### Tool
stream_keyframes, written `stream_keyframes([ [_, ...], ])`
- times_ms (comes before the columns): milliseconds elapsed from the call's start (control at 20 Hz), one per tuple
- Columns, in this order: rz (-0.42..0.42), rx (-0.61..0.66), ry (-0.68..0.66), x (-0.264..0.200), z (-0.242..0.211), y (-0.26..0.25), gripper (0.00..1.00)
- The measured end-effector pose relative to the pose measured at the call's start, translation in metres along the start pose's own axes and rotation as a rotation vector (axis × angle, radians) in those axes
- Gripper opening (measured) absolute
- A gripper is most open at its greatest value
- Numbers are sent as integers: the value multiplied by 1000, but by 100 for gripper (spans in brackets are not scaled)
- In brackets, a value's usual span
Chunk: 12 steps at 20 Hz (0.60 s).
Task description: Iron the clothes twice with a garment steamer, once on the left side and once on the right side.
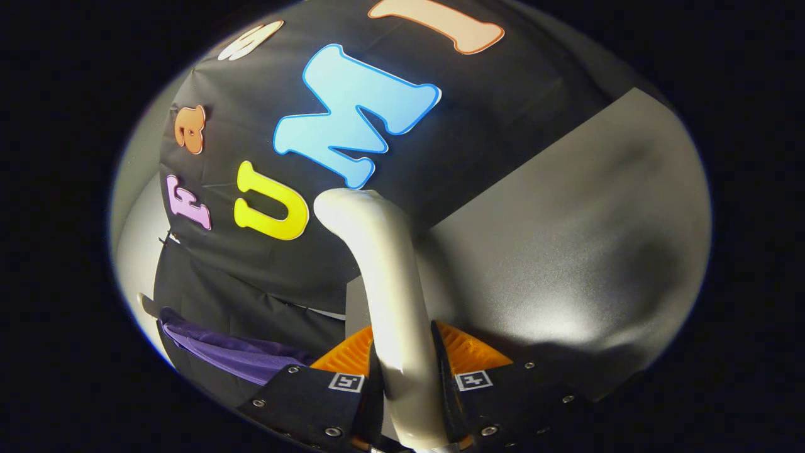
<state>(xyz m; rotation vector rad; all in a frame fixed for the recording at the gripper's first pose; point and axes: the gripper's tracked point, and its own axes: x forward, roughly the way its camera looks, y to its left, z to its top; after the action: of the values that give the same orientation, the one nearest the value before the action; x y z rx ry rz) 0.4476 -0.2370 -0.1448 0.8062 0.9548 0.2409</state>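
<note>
So far the gripper (405,371) is clenched on the steamer (387,283), whose head points away from the purple garment (233,355), so both passes look undone.

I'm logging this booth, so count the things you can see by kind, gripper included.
Garment steamer, clamped between the fingers: 1
Purple garment, off to the side of the fingers: 1
Gripper: 1
Total: 3

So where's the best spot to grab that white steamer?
On its long straight handle, low down, as the tongs do: both fingers squeeze the steamer from either side. That stem is slim and even; the bent head beyond the fingers stays free near the purple clothes.
</note>
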Motion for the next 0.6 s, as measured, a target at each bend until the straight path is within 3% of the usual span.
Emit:
stream_keyframes([
  [350,-88,-106,-98,-20,2,3,38],
  [600,-58,-179,-117,-54,-31,34,38],
])
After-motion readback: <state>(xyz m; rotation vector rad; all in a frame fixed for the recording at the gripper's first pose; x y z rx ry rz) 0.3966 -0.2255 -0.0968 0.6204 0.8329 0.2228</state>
